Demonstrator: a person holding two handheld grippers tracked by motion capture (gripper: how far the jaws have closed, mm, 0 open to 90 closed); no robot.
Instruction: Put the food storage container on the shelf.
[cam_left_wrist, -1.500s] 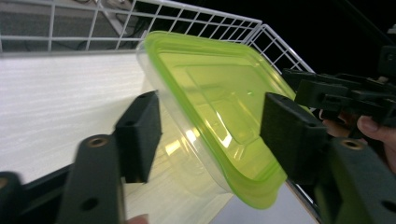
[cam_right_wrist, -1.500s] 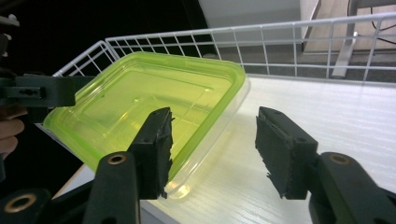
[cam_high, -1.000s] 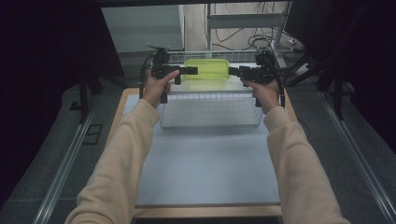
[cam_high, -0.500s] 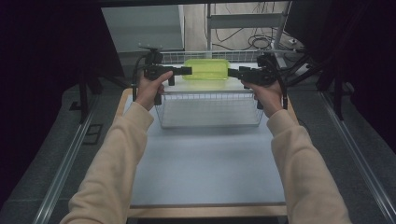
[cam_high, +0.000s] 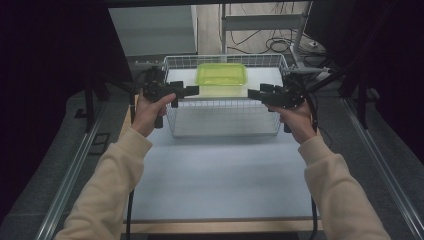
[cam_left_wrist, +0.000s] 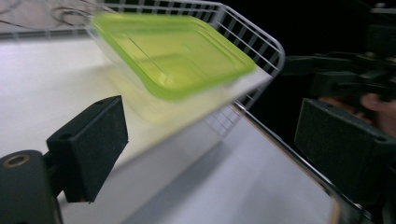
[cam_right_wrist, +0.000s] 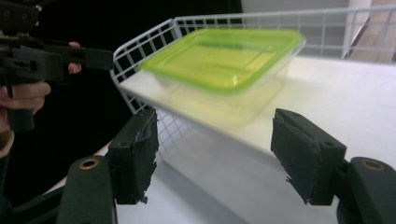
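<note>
Two grippers, left (cam_high: 192, 90) and right (cam_high: 254, 93), flank a wire basket (cam_high: 225, 117) on the counter (cam_high: 220, 180), jaws spread, right's just widening, nothing between them. Green-lidded box (cam_high: 221, 76) sits inside the basket.

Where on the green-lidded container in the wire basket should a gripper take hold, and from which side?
Probably the container by its short ends, coming from above: the wire basket walls block a level approach, and the flat lid's overhanging rim gives the pads an edge.

Container (cam_high: 221, 78) in basket (cam_high: 225, 117), on table (cam_high: 220, 175)
</note>
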